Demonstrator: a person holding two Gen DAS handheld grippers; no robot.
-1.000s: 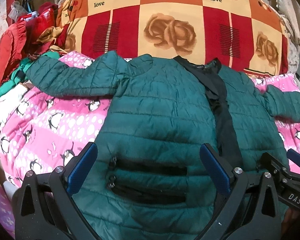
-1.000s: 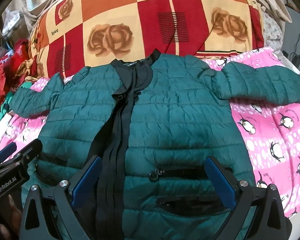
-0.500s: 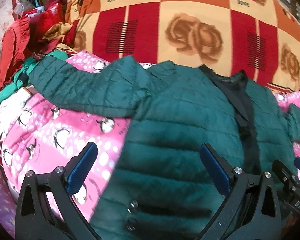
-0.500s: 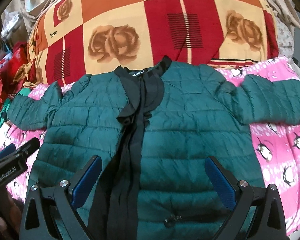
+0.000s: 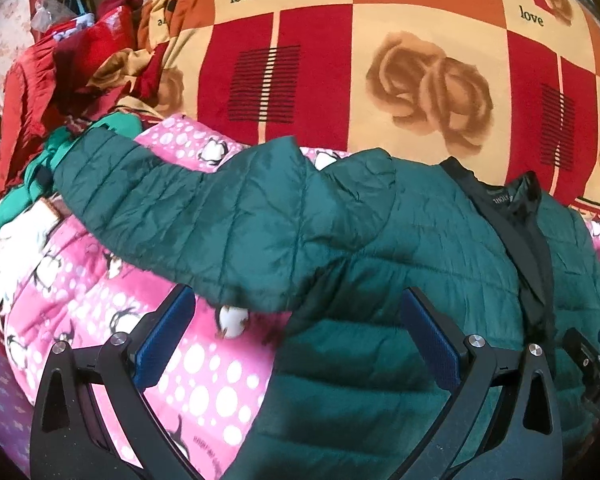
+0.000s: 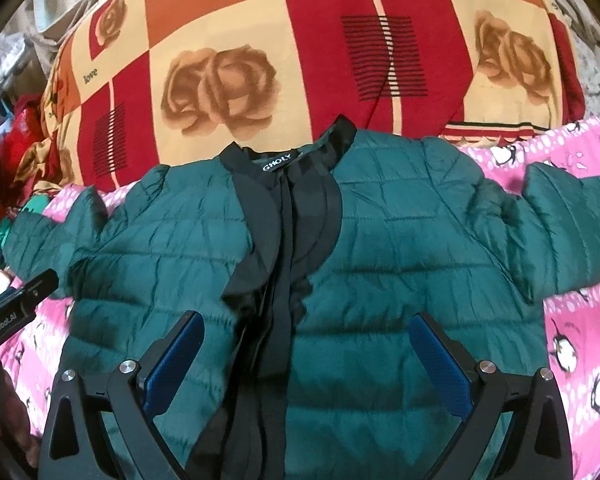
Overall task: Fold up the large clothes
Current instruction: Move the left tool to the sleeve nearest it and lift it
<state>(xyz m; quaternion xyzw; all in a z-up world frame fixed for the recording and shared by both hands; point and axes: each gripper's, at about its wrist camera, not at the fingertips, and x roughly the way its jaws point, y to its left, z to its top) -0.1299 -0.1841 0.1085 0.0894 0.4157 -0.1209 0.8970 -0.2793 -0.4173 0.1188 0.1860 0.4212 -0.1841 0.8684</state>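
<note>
On pink penguin quilt [image 6: 580, 344], green jacket [image 6: 400, 248] outspread.

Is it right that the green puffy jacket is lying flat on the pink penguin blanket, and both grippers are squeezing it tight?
Not quite. The green puffy jacket does lie on the pink penguin blanket, but neither gripper squeezes it. The left gripper and right gripper are both open above it, as each wrist view shows.

Your jacket [image 6: 400, 248] runs off the frame at 3 o'clock, sleeve end cut away, and its hem hides behind your right gripper [image 6: 306, 360] at 6 o'clock. The red heap [image 5: 60, 72] at 10 o'clock is too jumbled to identify.
</note>
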